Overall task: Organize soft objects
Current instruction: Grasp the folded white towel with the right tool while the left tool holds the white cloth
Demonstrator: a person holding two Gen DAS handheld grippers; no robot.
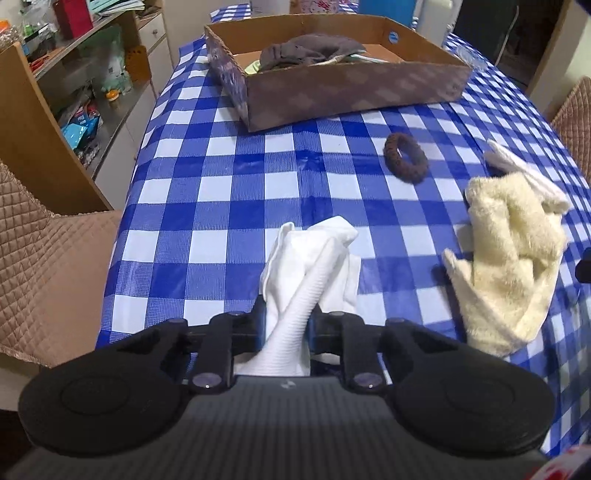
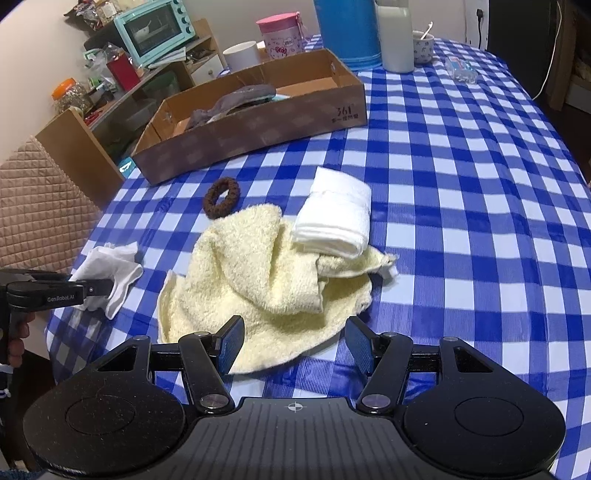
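Two grippers work over a table under a glossy blue-and-white checked cloth [image 2: 461,177]. We see our left gripper [image 1: 284,325] with its jaws drawn nearly together, pinching a thin white ribbed sock [image 1: 314,273] near the table's left edge. Our right gripper [image 2: 293,341] holds its jaws about half open and empty, just above the near rim of a crumpled pale-yellow terry towel [image 2: 258,269]. On that towel's far right side rests a folded white cloth [image 2: 338,218]. Just beyond the towel lies a dark brown knitted hair ring [image 2: 221,197]. Farther off sits a shallow brown cardboard box [image 2: 258,129] with a grey garment [image 2: 236,101] inside. At the far end stand a blue jug [image 2: 347,33], a pink canister [image 2: 279,35] and a white mug [image 2: 242,55]. To the left, wooden shelves [image 2: 85,147] carry a mint-green toaster oven [image 2: 155,29].
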